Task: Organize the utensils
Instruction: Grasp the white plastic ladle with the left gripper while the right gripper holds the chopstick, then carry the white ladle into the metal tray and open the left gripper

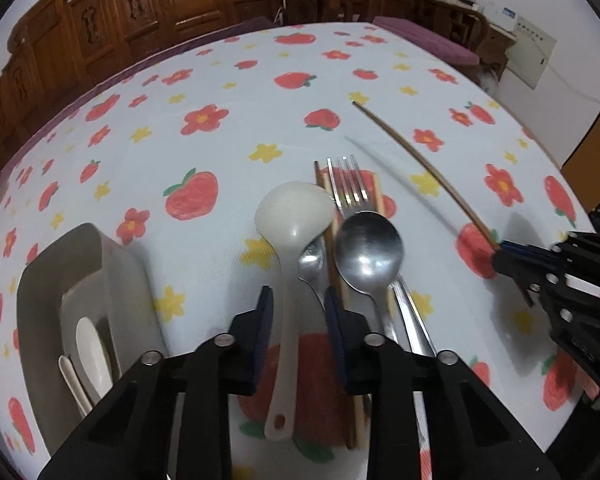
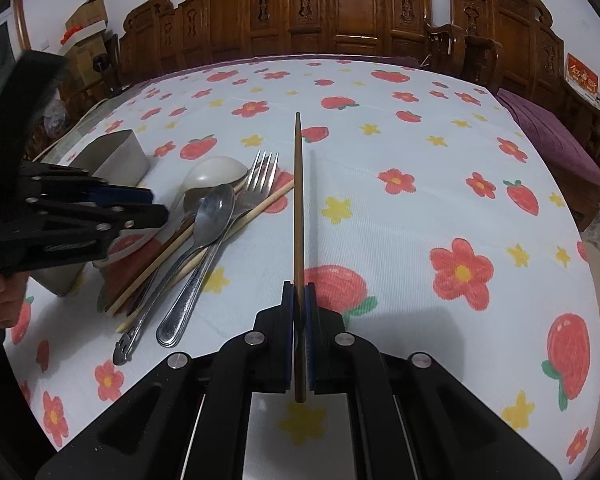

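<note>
Left wrist view: the left gripper [image 1: 298, 320] straddles the handle of the white ladle [image 1: 290, 240], its pads standing clear of the handle on both sides, so the ladle is bracketed but not yet pinched. The ladle lies at the near-tray edge of the utensil pile, its bowl overlapping a small spoon; the steel spoon [image 1: 368, 252], fork [image 1: 348, 184] and pale chopsticks [image 1: 336, 280] lie on the pile's far side from the grey tray [image 1: 116, 264]. The tray, just beside the pile, already holds white spoons [image 1: 92, 356]. The right gripper [image 2: 299, 320] is clamped on a single brown chopstick [image 2: 298, 200], held clear of the pile over the tablecloth [image 2: 420, 160]. For a clean pick, closing should probably stay centred on the handle, and the lift should be straight up, so the ladle bowl does not drag the small spoon beneath it.
</note>
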